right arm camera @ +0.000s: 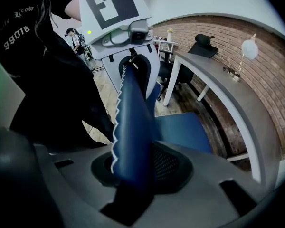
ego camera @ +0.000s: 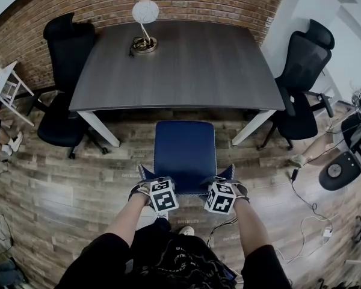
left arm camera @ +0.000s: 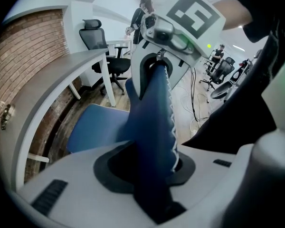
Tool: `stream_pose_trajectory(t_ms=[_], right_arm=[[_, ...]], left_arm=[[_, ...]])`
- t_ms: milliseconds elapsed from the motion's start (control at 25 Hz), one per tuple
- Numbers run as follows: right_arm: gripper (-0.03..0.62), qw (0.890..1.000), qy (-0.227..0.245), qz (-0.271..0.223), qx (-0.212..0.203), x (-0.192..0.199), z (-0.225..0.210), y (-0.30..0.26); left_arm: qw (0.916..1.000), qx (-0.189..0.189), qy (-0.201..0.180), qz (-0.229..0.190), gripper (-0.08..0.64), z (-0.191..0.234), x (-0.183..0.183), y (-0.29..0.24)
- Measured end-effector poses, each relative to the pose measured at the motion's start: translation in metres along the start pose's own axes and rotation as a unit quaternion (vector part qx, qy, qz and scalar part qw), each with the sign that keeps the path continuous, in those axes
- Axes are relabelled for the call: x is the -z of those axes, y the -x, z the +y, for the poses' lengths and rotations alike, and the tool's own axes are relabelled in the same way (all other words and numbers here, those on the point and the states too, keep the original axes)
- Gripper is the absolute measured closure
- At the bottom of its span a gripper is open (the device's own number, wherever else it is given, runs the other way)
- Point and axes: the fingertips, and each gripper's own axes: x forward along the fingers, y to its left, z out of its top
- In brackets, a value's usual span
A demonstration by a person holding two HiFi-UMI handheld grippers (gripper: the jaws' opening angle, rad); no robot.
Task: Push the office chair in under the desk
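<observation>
Chair, head view: the blue office chair (ego camera: 185,149) stands on the wood floor (ego camera: 78,191) at 6 o'clock of the desk (ego camera: 186,65). Its seat front is at the desk's near edge, not yet under.
Grip, head view: the left gripper (ego camera: 148,183) and right gripper (ego camera: 226,182) sit on the two top corners of the backrest (ego camera: 230,172).
Room, head view: the white desk legs (ego camera: 99,128) stand at 10 and 2 o'clock of the seat, with a gap wider than the seat. Black chairs (ego camera: 66,89) stand farther out on both sides, well apart. Cables (ego camera: 307,215) lie at 4 o'clock, off the path.
Left gripper view: the left gripper (left arm camera: 149,167) is clenched on the backrest (left arm camera: 152,122), the stitched edge running up between the jaws. The seat (left arm camera: 97,127) lies at 10 o'clock, the desk edge (left arm camera: 52,94) beyond it.
Right gripper view: the right gripper (right arm camera: 133,167) is clamped on the backrest (right arm camera: 133,118). The seat (right arm camera: 183,129) is at 2 o'clock, the desk (right arm camera: 218,91) past it.
Handling: the padded cover likely yields while the frame stays stiff. The base is hidden, and the chair probably rolls easily but may swivel.
Hold: the top corners suit. An even push from both sides should keep it straight.
</observation>
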Motion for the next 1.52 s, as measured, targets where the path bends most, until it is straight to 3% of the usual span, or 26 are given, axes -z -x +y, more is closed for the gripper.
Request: stream_pose_trajectory(t_ms=[440, 640, 1520], right_arm=[[0.480, 1.000, -0.004, 0.002, -0.009, 0.004, -0.021, 0.000], [0.480, 1.000, 0.001, 0.003, 0.000, 0.003, -0.035, 0.000], [0.479, 1.000, 0.005, 0.003, 0.005, 0.004, -0.077, 0.001]], left_arm=[[0.9998, 0.017, 0.004, 0.002, 0.439, 0.016, -0.007, -0.003], [1.0000, 0.002, 0.007, -0.003, 0.440, 0.030, -0.011, -0.002], [0.9999, 0.008, 0.005, -0.004, 0.439, 0.067, -0.022, -0.004]])
